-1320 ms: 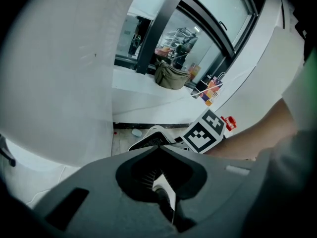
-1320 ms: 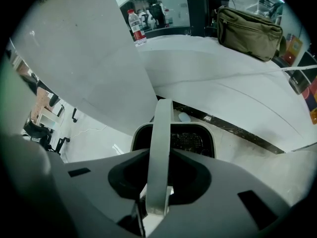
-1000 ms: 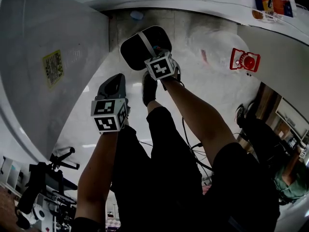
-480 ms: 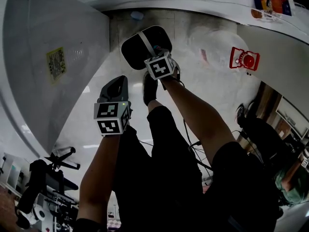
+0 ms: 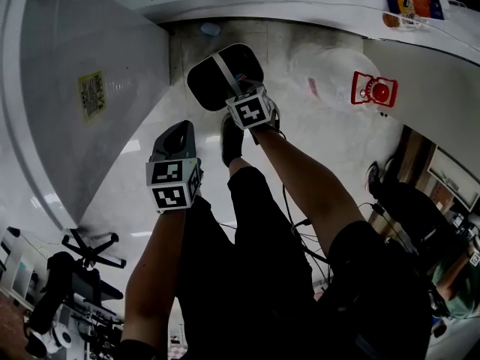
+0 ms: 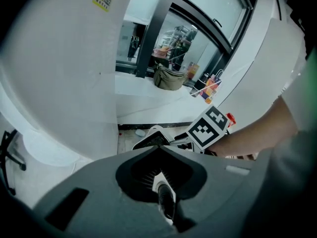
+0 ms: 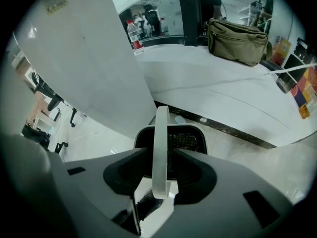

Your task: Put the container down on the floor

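Observation:
The container is a black basket with a white handle, and it seems to rest on the pale floor near the wall's foot. My right gripper is over it, its jaws opening. In the right gripper view the handle stands upright between the jaws of the right gripper with small gaps at both sides, above the container. My left gripper hangs nearer the person, apart from the container. In the left gripper view the left gripper has its jaws together, with nothing between them.
A big white panel slopes along the left. The person's shoe stands just behind the container. A red fitting is on the right wall. A chair base lies at lower left. A small bluish thing lies by the wall.
The container and right gripper have stayed almost in place. My left gripper has drifted slightly toward the person.

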Demonstrator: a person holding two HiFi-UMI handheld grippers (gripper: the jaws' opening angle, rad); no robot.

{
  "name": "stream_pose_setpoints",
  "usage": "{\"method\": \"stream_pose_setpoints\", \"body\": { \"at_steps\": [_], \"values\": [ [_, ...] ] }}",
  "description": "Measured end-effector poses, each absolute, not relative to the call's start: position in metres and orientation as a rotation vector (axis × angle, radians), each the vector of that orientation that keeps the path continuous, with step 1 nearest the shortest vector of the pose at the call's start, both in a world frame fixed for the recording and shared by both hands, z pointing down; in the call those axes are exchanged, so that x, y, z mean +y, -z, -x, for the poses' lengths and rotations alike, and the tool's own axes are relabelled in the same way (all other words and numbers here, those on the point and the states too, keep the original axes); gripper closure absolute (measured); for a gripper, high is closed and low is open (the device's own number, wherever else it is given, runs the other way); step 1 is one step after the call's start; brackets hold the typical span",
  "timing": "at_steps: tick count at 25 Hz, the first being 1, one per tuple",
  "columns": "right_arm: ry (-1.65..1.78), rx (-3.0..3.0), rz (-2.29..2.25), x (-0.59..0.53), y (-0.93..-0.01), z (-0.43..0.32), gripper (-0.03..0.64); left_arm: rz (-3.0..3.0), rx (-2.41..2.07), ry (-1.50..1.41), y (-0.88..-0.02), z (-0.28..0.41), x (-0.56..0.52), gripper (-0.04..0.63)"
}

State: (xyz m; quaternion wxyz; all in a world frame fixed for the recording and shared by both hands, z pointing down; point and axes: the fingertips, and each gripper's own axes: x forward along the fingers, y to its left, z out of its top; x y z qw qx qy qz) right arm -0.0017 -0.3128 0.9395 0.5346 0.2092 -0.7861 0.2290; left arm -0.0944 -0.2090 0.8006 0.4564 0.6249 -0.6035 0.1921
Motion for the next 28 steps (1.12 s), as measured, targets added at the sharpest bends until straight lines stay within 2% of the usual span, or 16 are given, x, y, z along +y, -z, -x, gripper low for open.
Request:
{"method": "stream_pose_setpoints", "body": {
  "at_steps": [12, 21, 28],
  "values": [
    [-0.577, -1.962, -0.604, -0.312, -0.863, -0.009, 0.471, -1.629, -1.494, -0.463, -0.747, 0.087, -0.214, 0.586],
    [-0.601, -2.099, -0.695, -0.319, -0.767, -0.004, 0.563, -1.753, -1.51, -0.454, -0.673, 0.08, -0.23, 0.586],
    [-0.599, -2.203, -0.701, -0.308, -0.682, -0.002, 0.594, -1.813, -1.525, -0.396, -0.613, 0.072, -0.224, 0.586]
  ]
}}
